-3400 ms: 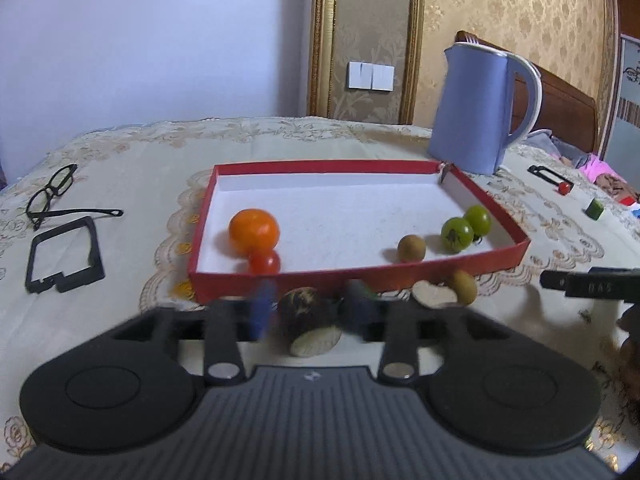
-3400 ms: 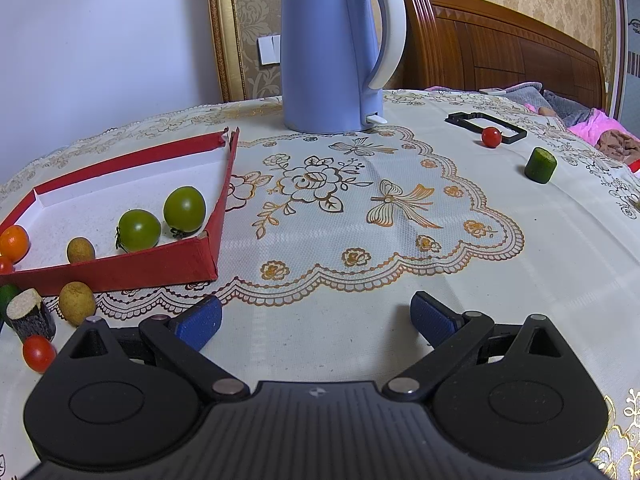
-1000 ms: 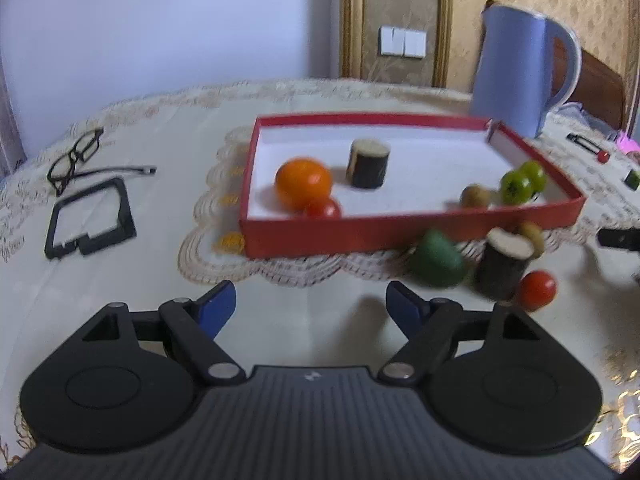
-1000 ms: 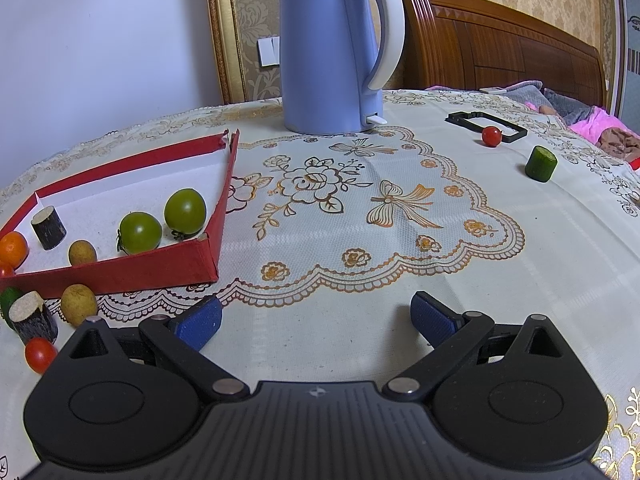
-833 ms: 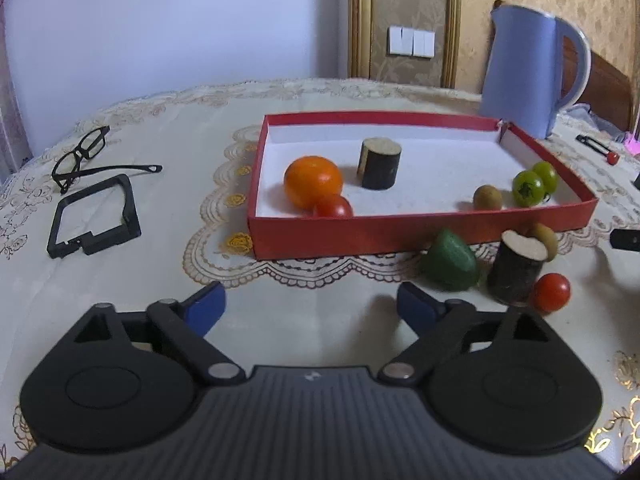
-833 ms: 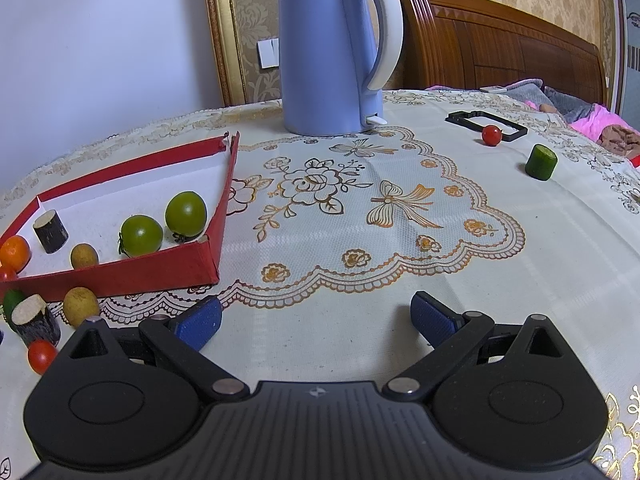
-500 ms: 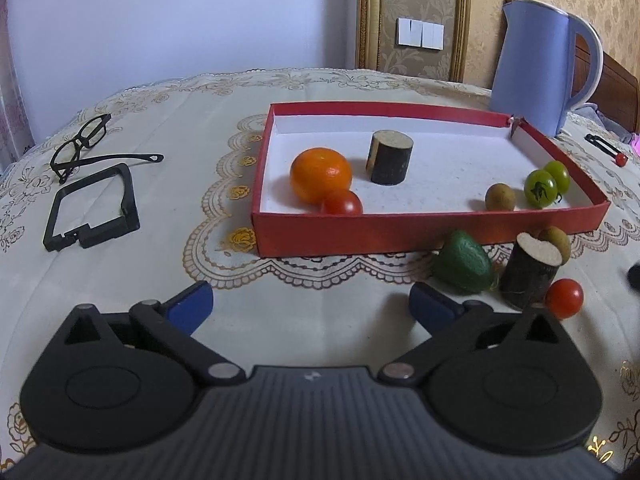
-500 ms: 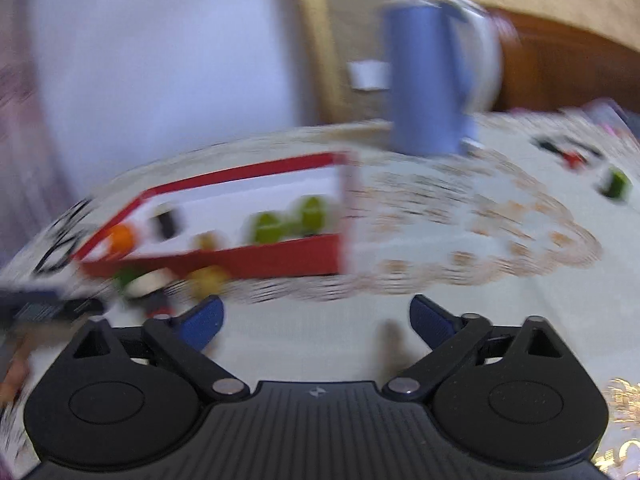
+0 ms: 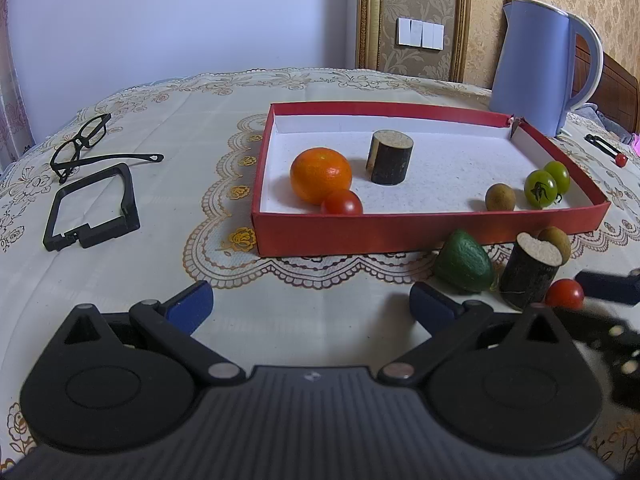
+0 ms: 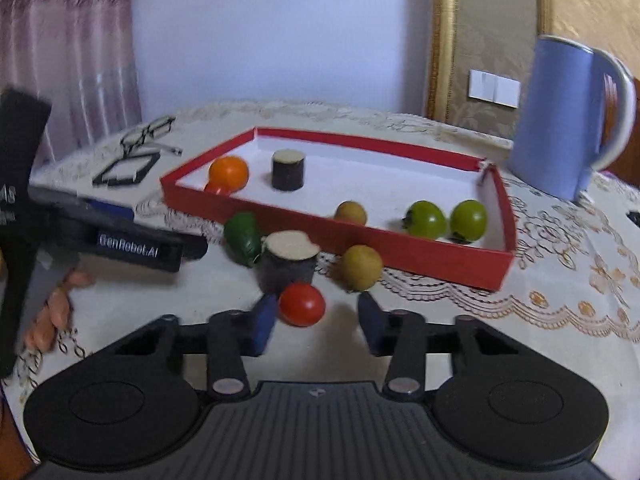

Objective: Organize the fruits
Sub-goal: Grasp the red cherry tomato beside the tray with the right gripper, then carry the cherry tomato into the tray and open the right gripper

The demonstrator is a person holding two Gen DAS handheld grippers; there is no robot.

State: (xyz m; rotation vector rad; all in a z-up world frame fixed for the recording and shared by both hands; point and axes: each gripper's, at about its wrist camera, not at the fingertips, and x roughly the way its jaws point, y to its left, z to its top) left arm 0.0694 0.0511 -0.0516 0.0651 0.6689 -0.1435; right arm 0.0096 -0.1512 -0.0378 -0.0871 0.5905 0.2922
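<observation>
The right gripper (image 10: 316,322) reached a red cherry tomato (image 10: 301,304) on the counter (image 9: 224,184), its jaws closing with the tomato between them, one pad at its side, the other apart. The left gripper (image 9: 310,306) hung with jaws spread wide and empty. A wood block (image 10: 289,264), green fruit (image 10: 242,237) and kiwi (image 10: 361,267) lay just outside the red tray (image 9: 400,232).

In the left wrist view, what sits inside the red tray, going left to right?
Orange mandarin → small red cherry tomato → dark wooden cylinder block → brown kiwi-like fruit → two green tomatoes.
</observation>
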